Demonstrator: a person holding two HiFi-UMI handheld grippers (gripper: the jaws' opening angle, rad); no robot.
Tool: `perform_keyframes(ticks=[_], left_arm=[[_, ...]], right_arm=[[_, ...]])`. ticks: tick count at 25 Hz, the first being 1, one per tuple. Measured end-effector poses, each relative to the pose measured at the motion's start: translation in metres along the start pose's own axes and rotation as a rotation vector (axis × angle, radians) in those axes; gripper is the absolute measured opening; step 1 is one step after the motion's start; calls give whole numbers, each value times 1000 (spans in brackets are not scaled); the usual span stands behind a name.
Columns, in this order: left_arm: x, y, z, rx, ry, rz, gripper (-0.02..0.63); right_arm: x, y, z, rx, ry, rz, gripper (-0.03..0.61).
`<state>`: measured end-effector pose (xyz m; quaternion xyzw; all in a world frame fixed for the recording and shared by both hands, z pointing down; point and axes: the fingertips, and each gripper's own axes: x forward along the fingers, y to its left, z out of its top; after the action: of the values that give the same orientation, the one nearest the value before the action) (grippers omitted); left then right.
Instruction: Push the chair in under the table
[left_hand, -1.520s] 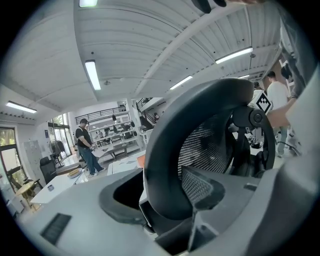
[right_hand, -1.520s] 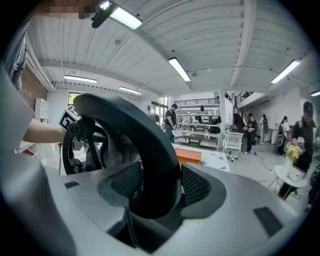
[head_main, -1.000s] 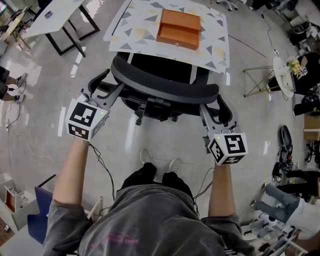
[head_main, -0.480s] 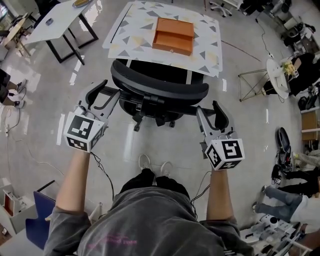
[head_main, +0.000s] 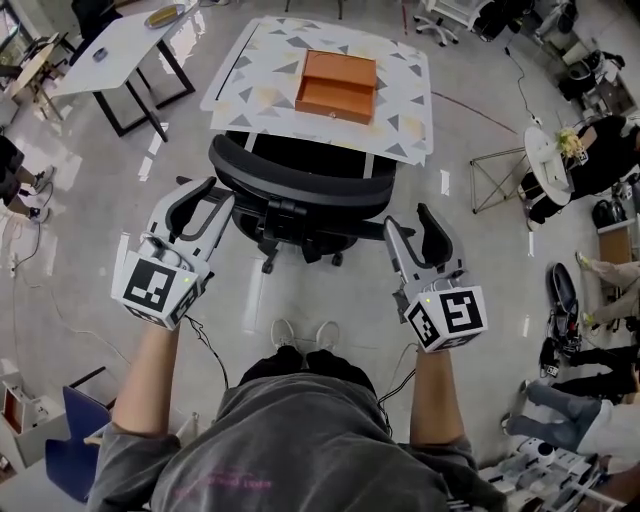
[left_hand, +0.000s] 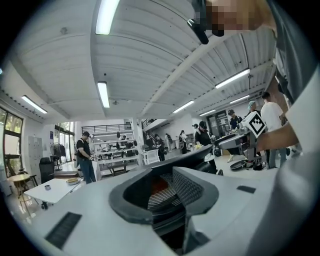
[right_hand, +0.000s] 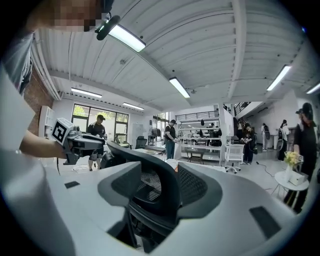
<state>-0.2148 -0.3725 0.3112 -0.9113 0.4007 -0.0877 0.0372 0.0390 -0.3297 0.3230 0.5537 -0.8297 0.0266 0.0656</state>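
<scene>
**Jaws stood apart on both grippers; chair sat tucked under the counter**

Jaws of the left gripper (head_main: 215, 192) stood partly apart and had just been closing, with only bare floor (head_main: 250, 290) showing between them in the head view. In the left gripper view the mesh of the chair showed through the gap, beyond the tips, and neither pad pressed on it. Jaws of the right gripper (head_main: 410, 218) were also apart and clamped on nothing. In the right gripper view the dark rim of the chair's back crossed the gap ahead of the pads.

The black mesh chair (head_main: 300, 175) stood with its seat under the near edge of the counter (head_main: 400, 110), whose top carried a pattern of grey and yellow triangles. Its curved backrest lay just in front of that edge, facing the person, and part of its wheeled base showed below the backrest. An orange box (head_main: 337, 85) rested near the middle of the counter.

The 2 grippers were held on either side of the backrest, the left one near its left end and the right one near its right end, both apart from it. Each pointed roughly level toward the counter. The person's white shoes (head_main: 300, 335) stood on the floor behind the chair, between the 2 arms.
</scene>
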Motion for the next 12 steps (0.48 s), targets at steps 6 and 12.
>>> perform_keyframes(ticks=[6,12], left_arm=[[1,-18,16,-9,-24,29,104],[7,-39,24,-22,-30,42,77]], right_arm=[[-11,-8,17,-20,-36,45,225],[-21,-18,26,-6,-68,67,186]])
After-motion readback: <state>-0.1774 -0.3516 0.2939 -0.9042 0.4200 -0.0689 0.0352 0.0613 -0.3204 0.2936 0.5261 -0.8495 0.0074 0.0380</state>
